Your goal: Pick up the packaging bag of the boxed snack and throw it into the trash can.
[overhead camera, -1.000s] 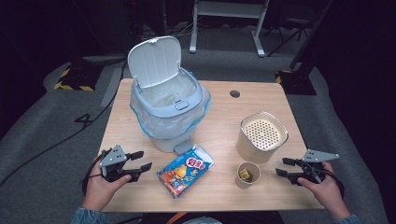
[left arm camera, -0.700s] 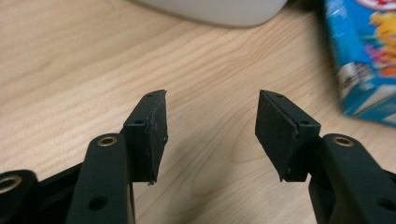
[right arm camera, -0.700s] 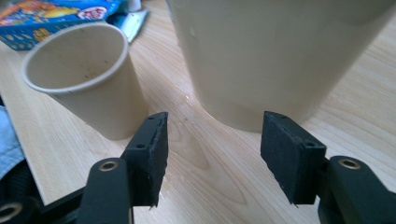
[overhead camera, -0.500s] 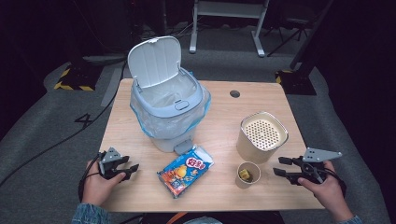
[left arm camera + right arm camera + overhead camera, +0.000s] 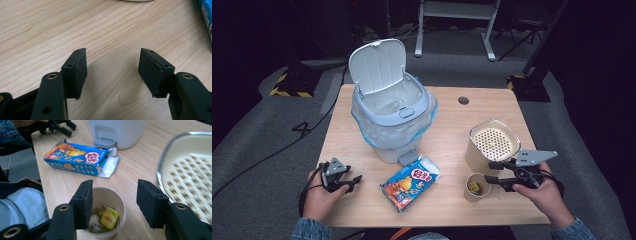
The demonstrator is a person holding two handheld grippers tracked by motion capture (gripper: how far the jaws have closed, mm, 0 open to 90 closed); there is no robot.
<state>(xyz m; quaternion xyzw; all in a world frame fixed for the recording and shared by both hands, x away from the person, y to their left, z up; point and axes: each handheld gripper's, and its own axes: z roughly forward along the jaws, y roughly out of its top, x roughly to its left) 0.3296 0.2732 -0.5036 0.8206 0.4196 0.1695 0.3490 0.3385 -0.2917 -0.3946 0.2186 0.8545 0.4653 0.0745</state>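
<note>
The right hand-held gripper (image 5: 495,173) is hovering just over the paper cup (image 5: 475,186), its jaws parted and straddling the cup's rim without pressing on it — they have just been closing a little, with the cup between them. In the right gripper view the right hand-held gripper (image 5: 113,195) is looking down into the paper cup (image 5: 106,216), where yellow wrapped scraps (image 5: 108,217) are lying at the bottom. The cup is standing on the desk (image 5: 447,125), just in front of the beige perforated container (image 5: 492,145). The opened snack box (image 5: 410,182) is lying flat to the cup's left, and beyond the box the white bin (image 5: 389,115) is standing with its lid up and a clear liner inside. Farthest from the cup, at the desk's near left corner, the left hand-held gripper (image 5: 353,182) is resting low over bare wood — its jaws are standing wide apart, having just opened further, and are holding nothing.
</note>
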